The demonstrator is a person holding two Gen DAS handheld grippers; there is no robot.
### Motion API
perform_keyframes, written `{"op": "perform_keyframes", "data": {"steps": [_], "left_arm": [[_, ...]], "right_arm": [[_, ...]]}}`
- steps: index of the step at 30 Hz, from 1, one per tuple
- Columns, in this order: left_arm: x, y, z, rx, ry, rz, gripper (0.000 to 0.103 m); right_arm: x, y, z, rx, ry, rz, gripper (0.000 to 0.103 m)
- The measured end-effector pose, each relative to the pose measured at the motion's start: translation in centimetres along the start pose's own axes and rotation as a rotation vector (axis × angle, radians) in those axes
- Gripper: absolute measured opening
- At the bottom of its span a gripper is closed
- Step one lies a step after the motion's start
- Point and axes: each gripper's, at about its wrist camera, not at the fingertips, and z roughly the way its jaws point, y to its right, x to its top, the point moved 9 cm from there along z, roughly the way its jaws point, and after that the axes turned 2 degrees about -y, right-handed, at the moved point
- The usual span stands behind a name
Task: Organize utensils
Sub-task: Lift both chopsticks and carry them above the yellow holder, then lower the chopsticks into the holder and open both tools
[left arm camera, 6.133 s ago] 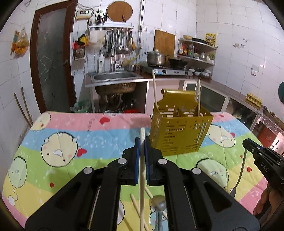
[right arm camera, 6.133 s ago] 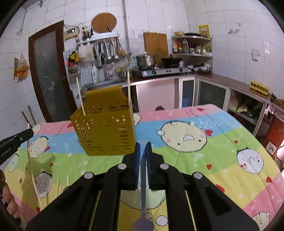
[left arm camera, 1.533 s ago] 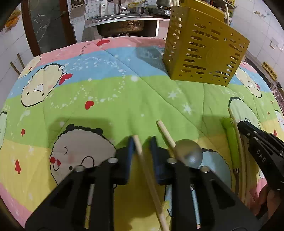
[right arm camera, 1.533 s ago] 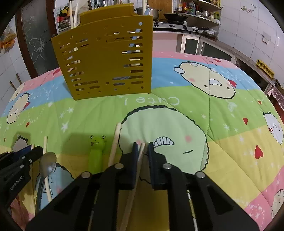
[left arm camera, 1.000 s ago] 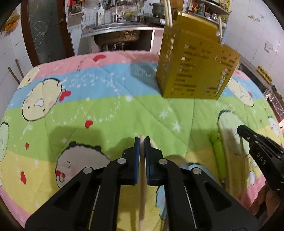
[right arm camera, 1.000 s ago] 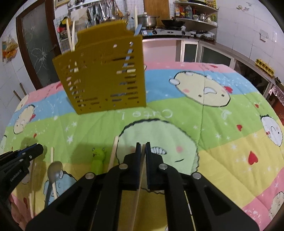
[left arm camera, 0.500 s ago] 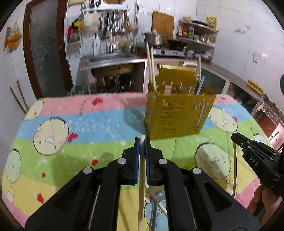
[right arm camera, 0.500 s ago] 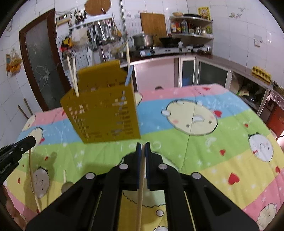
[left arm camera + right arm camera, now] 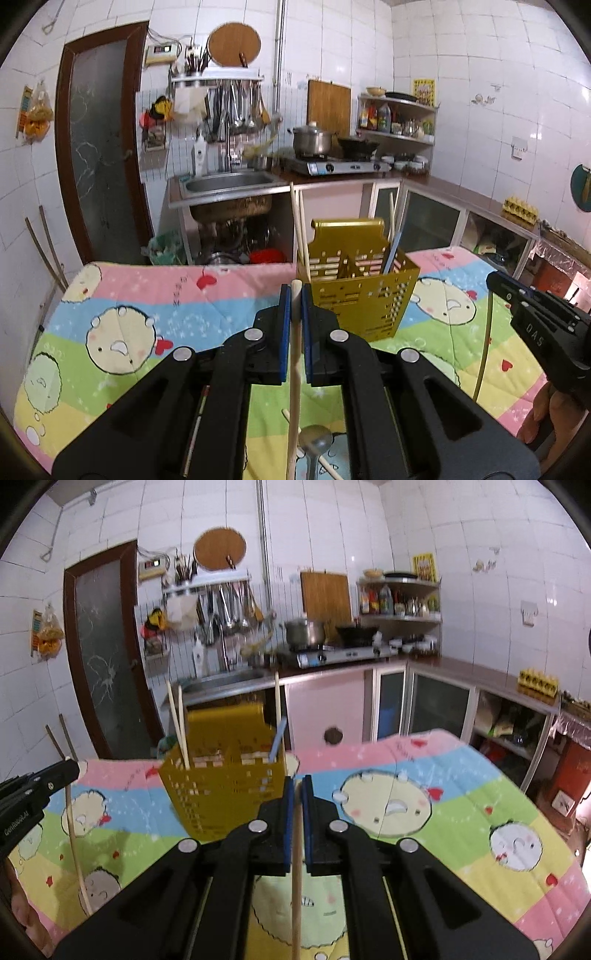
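Both tongs, left and right, pinch one chopstick each (hanging down), with the yellow holder just ahead.

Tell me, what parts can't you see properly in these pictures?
- Left tongs' chopstick: lower end cut off by the left wrist view's bottom edge.
- Metal spoon: handle cut off there too.
- Yellow holder: blurred in the right wrist view, lower front hidden by the right tongs.
- Shelf bottles: labels too small.
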Motion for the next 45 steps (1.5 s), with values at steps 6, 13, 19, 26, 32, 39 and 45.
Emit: {"op": "perform_keyframes", "data": {"steps": [6,13,19,26,32,39,45], "left_arm": [[1.6,0.3,-0.8,0.007,0.06,0.001,0.004],[3.5,0.2,-1.1,-0.001,0.111,-0.014,0.004],[5.0,0.5,-0.9,-0.01,0.153,-0.014,0.004],[9.7,1.2,-1.7,-0.043,0.245,-0.008,0.004],[14.4,2.5,-2.9,-0.079,0.359,-0.003,0.004],[18.9,4.0,-1.9,-0.097,0.45,-0.013,0.004],[19.6,4.0,3.5,-0.091,0.422,-0.074,0.004]], "right_arm": [[2.1,-0.1,-0.9,-0.002,0.068,-0.004,0.005],[3.3,-0.3,-0.7,0.004,0.093,-0.01,0.005],[4.7,-0.9,-0.6,0.01,0.121,-0.011,0.005],[8.9,-1.8,-0.9,0.028,0.173,-0.009,0.005],[13.9,-2.8,-2.1,0.044,0.243,-0.02,0.004],[17.9,-4.3,-2.0,0.058,0.294,-0.017,0.004],[18.2,-4.4,0.9,0.054,0.283,0.002,0.004]]}}
